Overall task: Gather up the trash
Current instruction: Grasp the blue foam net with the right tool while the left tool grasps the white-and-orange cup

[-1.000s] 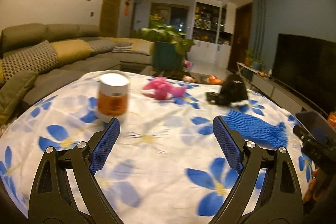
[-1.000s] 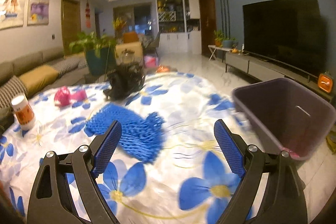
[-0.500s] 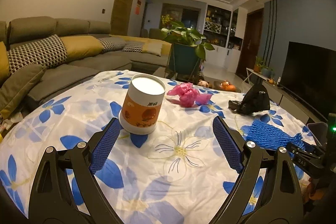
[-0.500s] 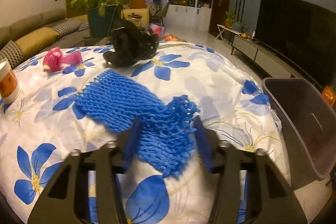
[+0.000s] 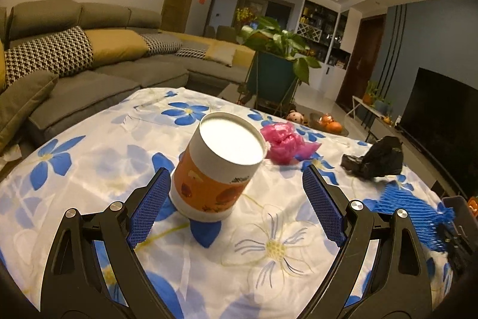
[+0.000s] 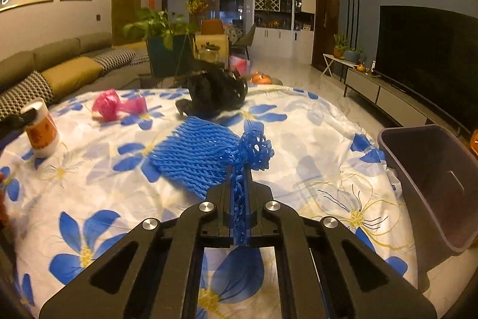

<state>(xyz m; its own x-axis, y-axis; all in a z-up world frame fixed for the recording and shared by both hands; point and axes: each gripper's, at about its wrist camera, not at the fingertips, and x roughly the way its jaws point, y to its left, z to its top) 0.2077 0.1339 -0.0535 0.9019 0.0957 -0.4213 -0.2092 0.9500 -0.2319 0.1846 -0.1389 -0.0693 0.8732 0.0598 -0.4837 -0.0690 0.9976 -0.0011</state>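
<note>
Your right gripper (image 6: 238, 181), jaws just closed, pinches the blue net (image 6: 194, 154) at centre frame; your left gripper (image 5: 236, 208) stands spread around the can (image 5: 218, 166).

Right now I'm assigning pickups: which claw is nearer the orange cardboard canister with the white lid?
Left. The left claw is open around the canister; the right claw is well off.
</note>
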